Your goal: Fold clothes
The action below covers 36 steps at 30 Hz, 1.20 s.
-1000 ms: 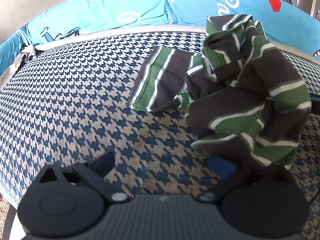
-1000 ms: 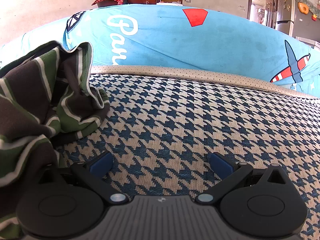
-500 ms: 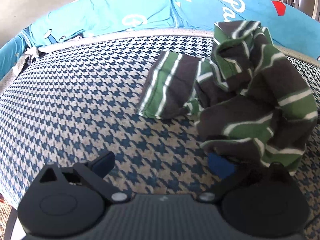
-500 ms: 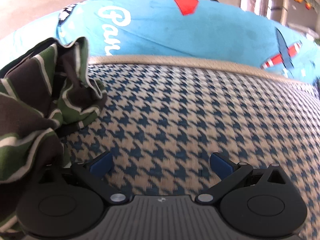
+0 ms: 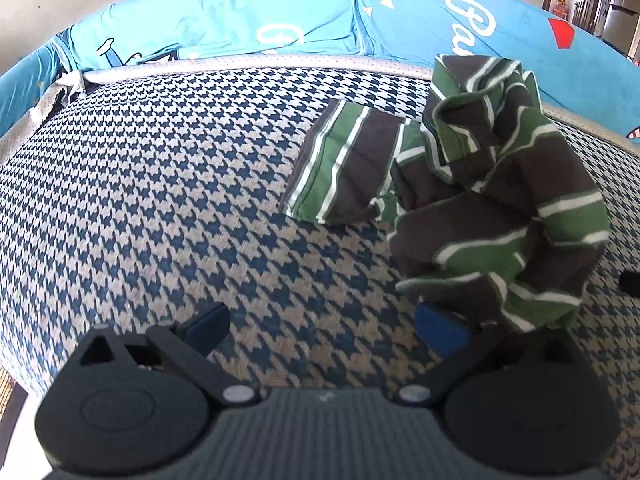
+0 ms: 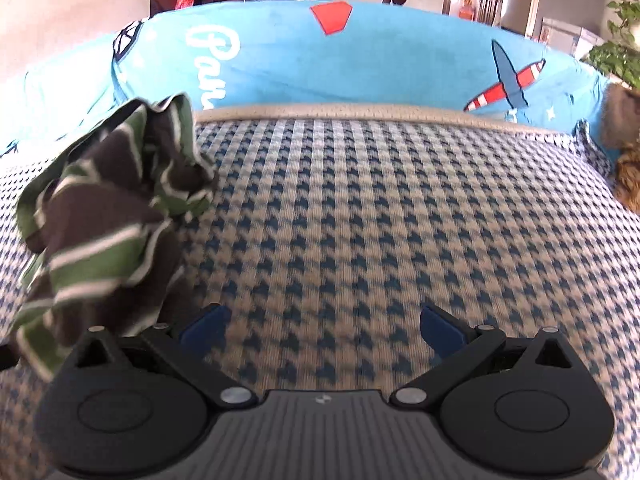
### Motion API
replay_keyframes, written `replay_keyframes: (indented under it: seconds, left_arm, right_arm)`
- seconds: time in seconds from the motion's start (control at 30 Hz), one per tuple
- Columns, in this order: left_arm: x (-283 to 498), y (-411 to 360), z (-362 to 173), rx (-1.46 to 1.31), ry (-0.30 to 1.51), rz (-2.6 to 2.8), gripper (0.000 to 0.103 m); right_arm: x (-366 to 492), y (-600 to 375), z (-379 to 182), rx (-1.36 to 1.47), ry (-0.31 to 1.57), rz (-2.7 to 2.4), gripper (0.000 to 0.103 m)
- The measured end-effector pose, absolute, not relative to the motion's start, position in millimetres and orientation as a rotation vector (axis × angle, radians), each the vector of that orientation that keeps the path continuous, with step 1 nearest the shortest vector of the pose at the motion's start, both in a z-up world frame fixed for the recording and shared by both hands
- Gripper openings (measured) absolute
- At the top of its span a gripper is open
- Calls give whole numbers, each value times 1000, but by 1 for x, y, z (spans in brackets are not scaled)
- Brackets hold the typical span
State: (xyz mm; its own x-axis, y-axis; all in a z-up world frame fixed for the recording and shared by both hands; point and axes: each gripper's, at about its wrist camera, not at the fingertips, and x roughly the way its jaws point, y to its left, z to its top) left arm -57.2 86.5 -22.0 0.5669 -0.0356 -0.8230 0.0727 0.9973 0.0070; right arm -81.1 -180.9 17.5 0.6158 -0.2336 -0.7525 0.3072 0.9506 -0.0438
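Left wrist view: crumpled green-and-brown striped cotton shirt (image 5: 492, 200) lies bunched on the blue houndstooth sofa seat (image 5: 160, 200), draping over the gaping left hand-held gripper (image 5: 324, 326)'s right finger. Right hand-held gripper (image 6: 322, 326) gapes empty.

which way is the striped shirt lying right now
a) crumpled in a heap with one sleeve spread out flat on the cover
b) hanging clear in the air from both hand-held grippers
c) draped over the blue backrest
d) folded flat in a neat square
a: the green and brown striped shirt is bunched in a heap on the houndstooth cover, one sleeve lying flat beside it.
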Motion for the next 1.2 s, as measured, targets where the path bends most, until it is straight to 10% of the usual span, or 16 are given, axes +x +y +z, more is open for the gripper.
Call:
replay_keyframes:
  seconds: [1.2]
  left_arm:
    - [-109,94,-24,141,947,-101,103]
  right_arm:
    - [-141,-97,12,65,869,-187,103]
